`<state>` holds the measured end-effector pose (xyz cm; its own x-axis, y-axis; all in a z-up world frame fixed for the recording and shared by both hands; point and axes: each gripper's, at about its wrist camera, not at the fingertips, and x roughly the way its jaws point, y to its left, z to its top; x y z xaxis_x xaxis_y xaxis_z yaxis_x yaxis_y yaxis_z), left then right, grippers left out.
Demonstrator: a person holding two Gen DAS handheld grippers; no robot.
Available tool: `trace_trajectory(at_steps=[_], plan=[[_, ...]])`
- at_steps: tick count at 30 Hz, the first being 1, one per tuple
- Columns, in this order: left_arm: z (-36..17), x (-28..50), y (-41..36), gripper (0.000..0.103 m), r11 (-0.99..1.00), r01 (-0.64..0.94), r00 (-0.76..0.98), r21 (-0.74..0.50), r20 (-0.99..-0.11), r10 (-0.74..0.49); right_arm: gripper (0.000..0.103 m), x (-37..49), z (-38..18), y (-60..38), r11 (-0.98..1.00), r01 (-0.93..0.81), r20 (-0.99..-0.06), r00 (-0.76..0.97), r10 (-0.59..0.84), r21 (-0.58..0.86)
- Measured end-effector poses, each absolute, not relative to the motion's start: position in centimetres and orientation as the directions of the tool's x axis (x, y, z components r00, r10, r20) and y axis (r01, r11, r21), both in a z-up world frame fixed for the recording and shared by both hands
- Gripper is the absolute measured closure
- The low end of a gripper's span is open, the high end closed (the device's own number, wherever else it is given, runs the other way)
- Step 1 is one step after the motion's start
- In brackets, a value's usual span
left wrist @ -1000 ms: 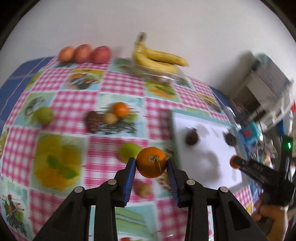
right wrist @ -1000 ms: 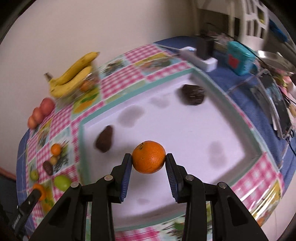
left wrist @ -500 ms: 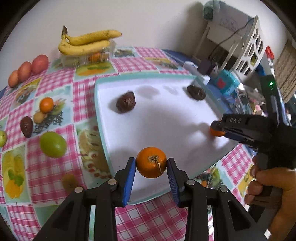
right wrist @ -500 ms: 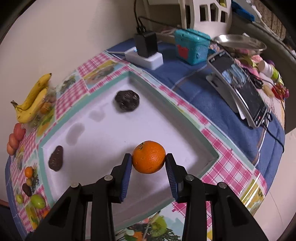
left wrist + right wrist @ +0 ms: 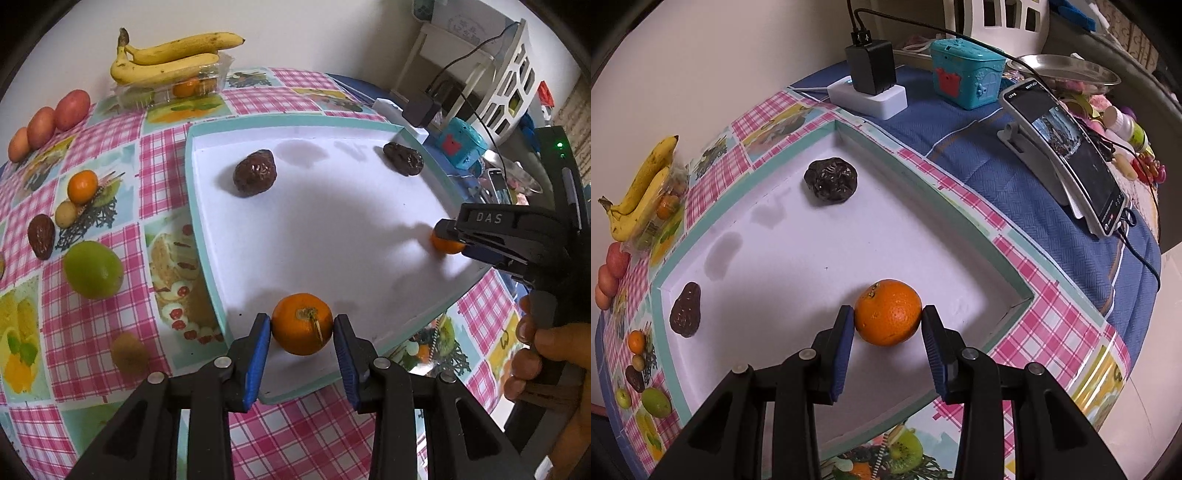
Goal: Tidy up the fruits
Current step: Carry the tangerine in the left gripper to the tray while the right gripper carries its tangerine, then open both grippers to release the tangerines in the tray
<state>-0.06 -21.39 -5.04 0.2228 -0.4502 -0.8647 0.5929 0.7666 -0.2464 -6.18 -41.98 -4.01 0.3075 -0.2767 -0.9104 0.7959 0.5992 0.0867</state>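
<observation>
In the left wrist view, my right claw (image 5: 448, 240) covers most of its orange (image 5: 445, 246), so only a sliver shows. My right hand (image 5: 543, 354) runs off the right edge. Fruit inside the clear punnet (image 5: 173, 86) under the bananas (image 5: 166, 59) is too blurred to name. In the right wrist view, the phone (image 5: 1071, 151) screen is unreadable, and clutter at the far right is too small to identify.
</observation>
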Motion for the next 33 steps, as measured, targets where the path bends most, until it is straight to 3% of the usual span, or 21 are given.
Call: trace_trajectory(at_steps=[3,4,5,7,10,13,17,23,27,33], plan=[[-4.0,0.2,-20.7,0.054,0.762,0.594,0.236,-0.257,-0.850,-0.471,0.057,-6.0,-3.7,-41.7,0.609,0.791,-0.908,0.300,-0.291,0.066],[-3.6,0.4,-20.3,0.050,0.763,0.586,0.239,-0.273,-0.841,-0.485,0.044,-5.8,-3.6,-41.7,0.612,0.789,-0.906,0.300,-0.298,0.060],[-3.3,0.6,-19.9,0.048,0.766,0.575,0.244,-0.286,-0.834,-0.494,0.040,-5.8,-3.4,-41.6,0.613,0.788,-0.902,0.301,-0.309,0.053],[-2.7,1.2,-18.7,0.045,0.782,0.541,0.258,-0.309,-0.824,-0.504,0.038,-5.8,-2.9,-41.4,0.610,0.792,-0.893,0.302,-0.334,0.040],[-2.0,2.5,-16.4,0.030,0.835,0.453,0.310,-0.314,-0.822,-0.477,0.033,-5.6,-2.1,-40.9,0.618,0.786,-0.876,0.317,-0.363,0.028],[-1.7,4.0,-13.0,0.020,0.906,0.318,0.380,-0.279,-0.838,-0.391,0.019,-5.2,-1.8,-40.3,0.633,0.773,-0.870,0.334,-0.364,0.032],[-1.9,5.8,-8.3,0.004,0.975,0.122,0.447,-0.183,-0.867,-0.219,0.016,-4.1,-1.7,-38.7,0.686,0.727,-0.863,0.360,-0.354,0.022],[-2.0,7.1,-1.0,0.000,0.984,-0.134,0.501,-0.119,-0.865,-0.036,0.012,-2.2,-1.2,-35.3,0.778,0.628,-0.842,0.424,-0.333,0.009],[-1.7,7.6,1.9,0.000,0.976,-0.210,0.514,-0.060,-0.856,0.059,0.012,-1.0,-0.8,-32.5,0.832,0.555,-0.829,0.472,-0.300,0.015],[-1.9,8.3,5.1,0.000,0.961,-0.273,0.505,-0.045,-0.857,0.103,0.012,0.7,0.3,-27.6,0.896,0.437,-0.801,0.564,-0.203,0.080]])
